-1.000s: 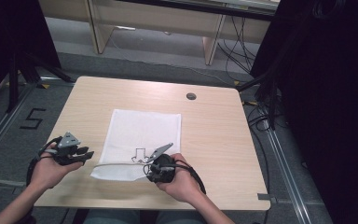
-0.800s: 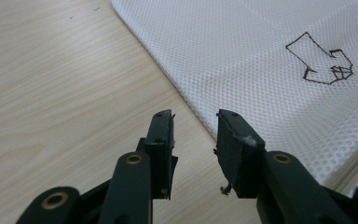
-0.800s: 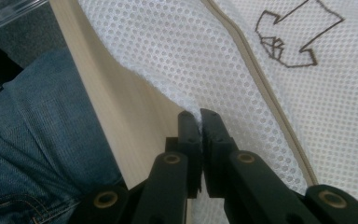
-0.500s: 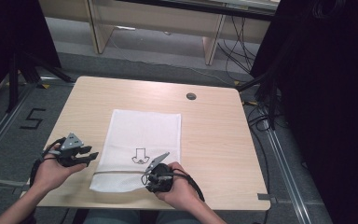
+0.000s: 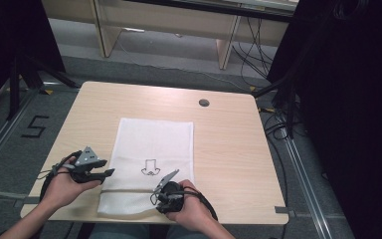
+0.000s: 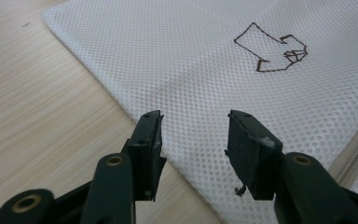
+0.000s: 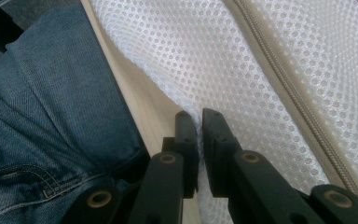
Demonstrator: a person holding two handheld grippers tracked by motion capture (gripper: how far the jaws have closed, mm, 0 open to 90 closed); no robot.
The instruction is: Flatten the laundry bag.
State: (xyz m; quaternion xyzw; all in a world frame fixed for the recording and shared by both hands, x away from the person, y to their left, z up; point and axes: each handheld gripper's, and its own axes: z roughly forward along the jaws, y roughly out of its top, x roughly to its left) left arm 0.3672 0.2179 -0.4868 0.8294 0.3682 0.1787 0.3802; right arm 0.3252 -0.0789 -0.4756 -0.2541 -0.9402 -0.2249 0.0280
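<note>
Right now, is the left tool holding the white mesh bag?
No, the left tool stands open above the white mesh bag, its pads apart.

Mesh bag point(image 6: 205, 70): white cloth netting, fine holes, matt, with a beige zip point(image 7: 289, 88) of woven tape. Worktop point(image 5: 229, 149): pale wood-grain, smooth, probably laminate. Left hand-held gripper point(image 6: 193, 140): matt black plastic jaws, brass-looking rivets. Jeans point(image 7: 51, 116): blue denim, coarse twill.
</note>
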